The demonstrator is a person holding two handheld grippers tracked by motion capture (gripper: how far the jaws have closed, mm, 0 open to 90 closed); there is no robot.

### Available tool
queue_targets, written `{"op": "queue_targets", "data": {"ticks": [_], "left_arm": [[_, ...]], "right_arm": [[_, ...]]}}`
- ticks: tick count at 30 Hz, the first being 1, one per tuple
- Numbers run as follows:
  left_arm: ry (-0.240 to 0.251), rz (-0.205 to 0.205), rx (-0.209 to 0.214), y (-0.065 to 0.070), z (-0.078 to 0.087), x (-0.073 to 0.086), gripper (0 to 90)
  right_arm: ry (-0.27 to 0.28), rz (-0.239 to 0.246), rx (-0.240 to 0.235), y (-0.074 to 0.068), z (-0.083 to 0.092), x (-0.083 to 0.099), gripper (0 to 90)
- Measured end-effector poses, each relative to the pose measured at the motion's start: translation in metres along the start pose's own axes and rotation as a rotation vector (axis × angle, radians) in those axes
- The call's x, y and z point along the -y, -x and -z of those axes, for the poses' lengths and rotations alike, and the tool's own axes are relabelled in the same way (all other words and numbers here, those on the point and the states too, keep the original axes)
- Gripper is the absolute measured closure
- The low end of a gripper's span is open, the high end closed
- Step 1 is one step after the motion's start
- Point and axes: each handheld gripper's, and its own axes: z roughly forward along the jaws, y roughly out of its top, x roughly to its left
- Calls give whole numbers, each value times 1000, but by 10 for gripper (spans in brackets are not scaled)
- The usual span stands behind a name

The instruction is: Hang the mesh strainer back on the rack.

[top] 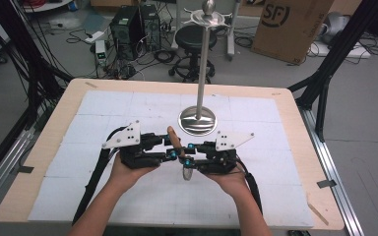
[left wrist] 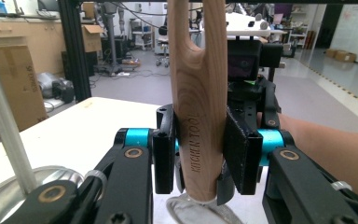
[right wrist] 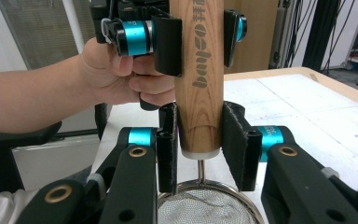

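Observation:
A small strainer with a wooden handle [top: 174, 139] is held upright over the white mat, its wire mesh bowl [top: 187, 173] hanging at the bottom. My left gripper [top: 173, 150] is shut on the middle of the handle [left wrist: 200, 140], which reads "KITCHEN TOOL". My right gripper [top: 184, 158] faces it and is shut on the handle's lower end [right wrist: 199, 116], just above the mesh bowl [right wrist: 205, 207]. In the right gripper view, the left gripper [right wrist: 200, 35] clamps the handle higher up, with the hand behind it.
A metal hanging stand rises just behind the grippers, with a round base [top: 197, 121] and a tall pole [top: 204, 64]; its pole [left wrist: 2, 126] is to the left in the left gripper view. Beyond the table stand a stool [top: 195, 42], computers and a cardboard box [top: 290, 24].

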Motion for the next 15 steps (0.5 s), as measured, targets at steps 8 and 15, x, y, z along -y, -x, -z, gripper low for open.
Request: {"op": "queue_targets", "data": {"ticks": [8, 15], "left_arm": [[-10, -5, -7, 0, -1, 1, 683], [-18, -13, -10, 2, -4, 1, 687]], "right_arm": [[-6, -6, -4, 0, -3, 1, 677], [-17, -10, 0, 0, -5, 1, 674]]}}
